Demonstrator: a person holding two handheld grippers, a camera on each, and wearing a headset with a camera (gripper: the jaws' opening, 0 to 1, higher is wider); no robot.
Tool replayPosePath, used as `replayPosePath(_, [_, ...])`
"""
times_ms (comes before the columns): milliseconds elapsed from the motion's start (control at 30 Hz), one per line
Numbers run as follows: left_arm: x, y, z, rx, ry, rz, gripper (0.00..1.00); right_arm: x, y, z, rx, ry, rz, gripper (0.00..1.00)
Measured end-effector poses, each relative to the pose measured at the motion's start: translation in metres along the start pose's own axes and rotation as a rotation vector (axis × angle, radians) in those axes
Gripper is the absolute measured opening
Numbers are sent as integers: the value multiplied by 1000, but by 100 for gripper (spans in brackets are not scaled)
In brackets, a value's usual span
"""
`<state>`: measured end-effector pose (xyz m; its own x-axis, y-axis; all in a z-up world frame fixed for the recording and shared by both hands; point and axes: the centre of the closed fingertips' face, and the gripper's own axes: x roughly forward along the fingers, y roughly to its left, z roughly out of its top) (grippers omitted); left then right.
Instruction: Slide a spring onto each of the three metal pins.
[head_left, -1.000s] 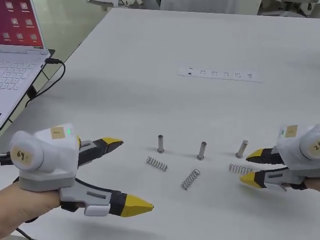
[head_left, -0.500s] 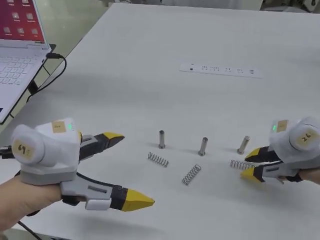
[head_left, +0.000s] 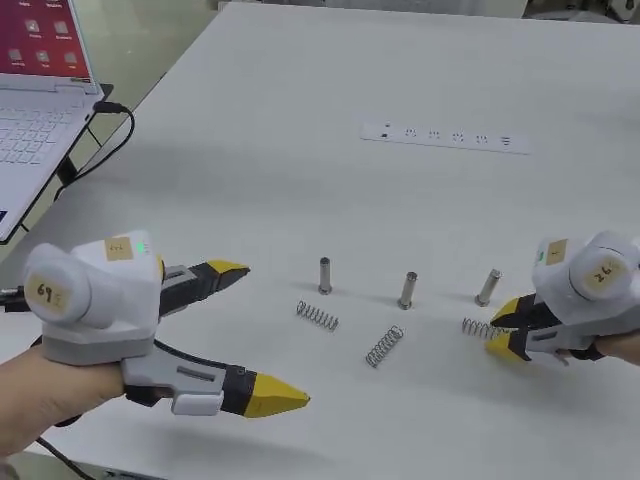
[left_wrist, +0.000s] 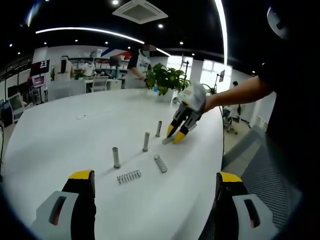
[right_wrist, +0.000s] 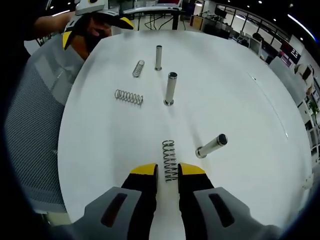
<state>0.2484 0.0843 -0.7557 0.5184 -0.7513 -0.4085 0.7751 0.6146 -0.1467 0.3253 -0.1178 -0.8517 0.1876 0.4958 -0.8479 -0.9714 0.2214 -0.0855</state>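
Springs all lie flat on the white tabletop (head_left: 300, 120), none on a pin yet: left spring (head_left: 317, 316), middle spring (head_left: 383, 346), right spring (head_left: 476, 327). Each rests just in front of an upright pin in the row: left pin (head_left: 325, 274), middle pin (head_left: 408, 289), right pin (head_left: 488, 286).

Right tongs (head_left: 503, 330) are low at the tabletop, jaws narrowed to a slim gap astride the near end of the right spring; no pinch is visible in the right gripper view. Left tongs (head_left: 260, 337) are held wide apart and empty, well to the left of the row.

Handling, judged: thin wire coils, very light, free to roll and likely to squash or skip away under a hard squeeze. Best hold is gentle, across the coils near one end, leaving the far end free to find the pin tip. Pins look slim and smooth, and a knock could topple one.

Room: open tabletop all round the row. Power strip (head_left: 445, 137) lies well beyond it, laptop (head_left: 35, 110) and cable (head_left: 105, 150) far left. Near edge runs close under the left tongs
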Motion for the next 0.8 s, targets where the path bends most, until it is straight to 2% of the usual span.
replayPosePath(200, [3, -4, 1, 3, 1, -8, 98, 1, 1, -3, -2, 11, 4, 10])
replayPosePath(367, [3, -4, 4, 5, -4, -9, 98, -1, 1, -3, -6, 0, -9, 8])
replayPosePath(567, [4, -5, 5, 9, -4, -13, 98, -8, 3, 5, -14, -22, -12, 8])
replayPosePath(800, [11, -13, 5, 31, -1, -41, 98, -18, 17, 18, -47, -35, 2, 8])
